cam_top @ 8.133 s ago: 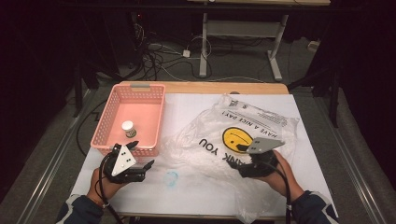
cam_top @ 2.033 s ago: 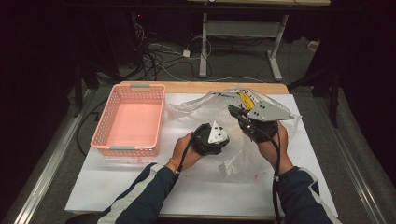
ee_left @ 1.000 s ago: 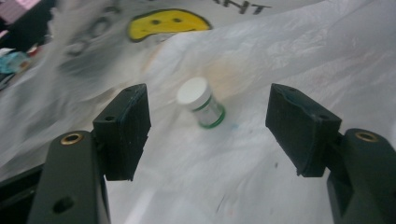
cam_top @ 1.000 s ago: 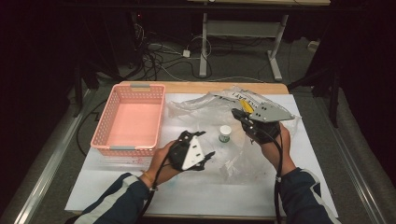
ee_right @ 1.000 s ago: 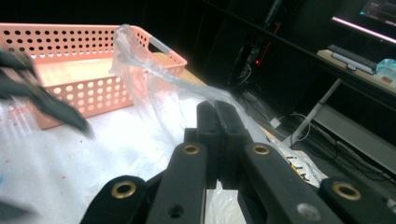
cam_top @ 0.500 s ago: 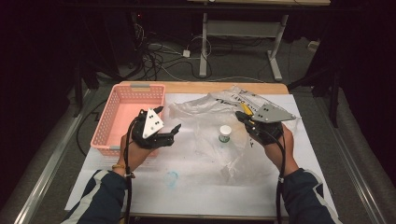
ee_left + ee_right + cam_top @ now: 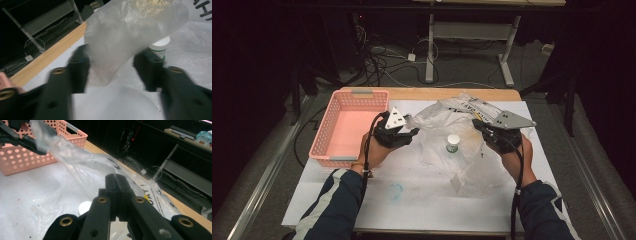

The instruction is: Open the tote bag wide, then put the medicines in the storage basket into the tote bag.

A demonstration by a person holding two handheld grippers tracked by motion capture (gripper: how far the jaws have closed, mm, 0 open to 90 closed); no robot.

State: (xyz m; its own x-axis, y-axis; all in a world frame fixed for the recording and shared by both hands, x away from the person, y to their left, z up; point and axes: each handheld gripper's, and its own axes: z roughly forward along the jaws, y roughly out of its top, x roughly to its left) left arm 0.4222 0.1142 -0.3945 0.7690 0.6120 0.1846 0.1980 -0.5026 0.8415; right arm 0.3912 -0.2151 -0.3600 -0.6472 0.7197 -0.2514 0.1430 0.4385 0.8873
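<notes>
While the right gripper (image 7: 479, 126) stayed out of reach of anything else, we had its jaws pressed fully together on the plastic bag (image 7: 462, 142), pinching the film near the table's far right edge. Left gripper (image 7: 408, 134) sat just beside the pink basket (image 7: 343, 131), jaws spread wide, a fold of the bag hanging between them in the left gripper view but not clamped. Small white-capped bottle (image 7: 453, 144) stood upright mid-table, under or inside the film; we couldn't tell which. Table (image 7: 362, 200) bare near the front edge apart from a faint blue mark. Our read: we were mid-way opening the bag around the bottle. Next move called for closing the left jaws on that loose fold, then spreading the mouth.
</notes>
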